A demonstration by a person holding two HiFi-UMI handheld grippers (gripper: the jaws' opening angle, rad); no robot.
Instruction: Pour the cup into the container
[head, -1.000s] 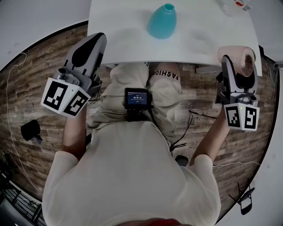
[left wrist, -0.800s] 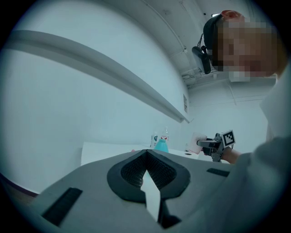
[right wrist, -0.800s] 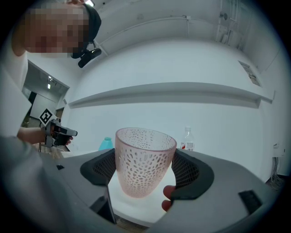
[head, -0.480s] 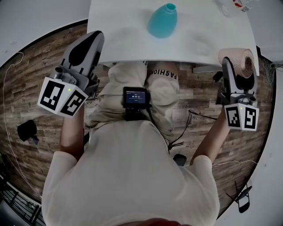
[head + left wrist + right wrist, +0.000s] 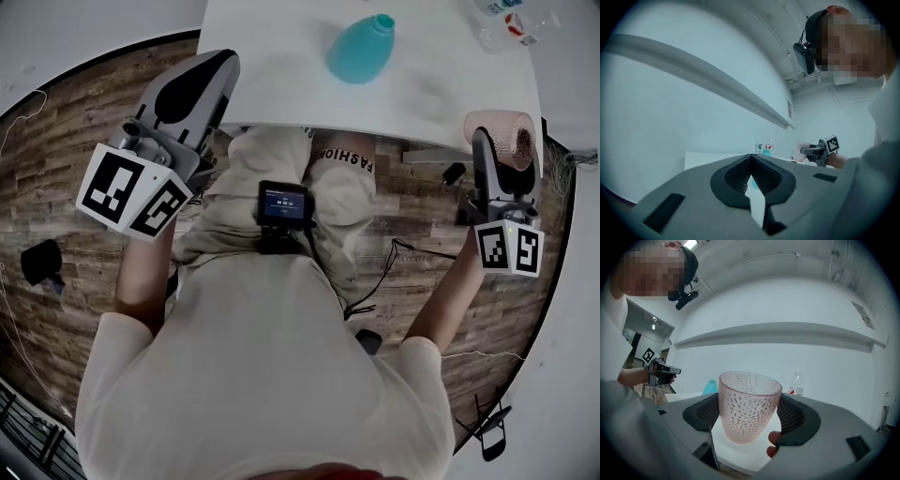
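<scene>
Pink cup [image 5: 749, 405] clamped in right tongs [image 5: 750, 416]; left tongs [image 5: 752, 177] closed, empty. Advise level carry to teal container [image 5: 361, 49] (narrow mouth).

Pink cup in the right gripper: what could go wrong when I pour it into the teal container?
1. The teal container has a narrow mouth, far narrower than the rim of the pink cup, so the pour may spill onto the table.
2. The cup tapers downward; tilted, it might slip from the right gripper.
3. The left gripper is shut and away from the container, so nothing steadies it.
</scene>
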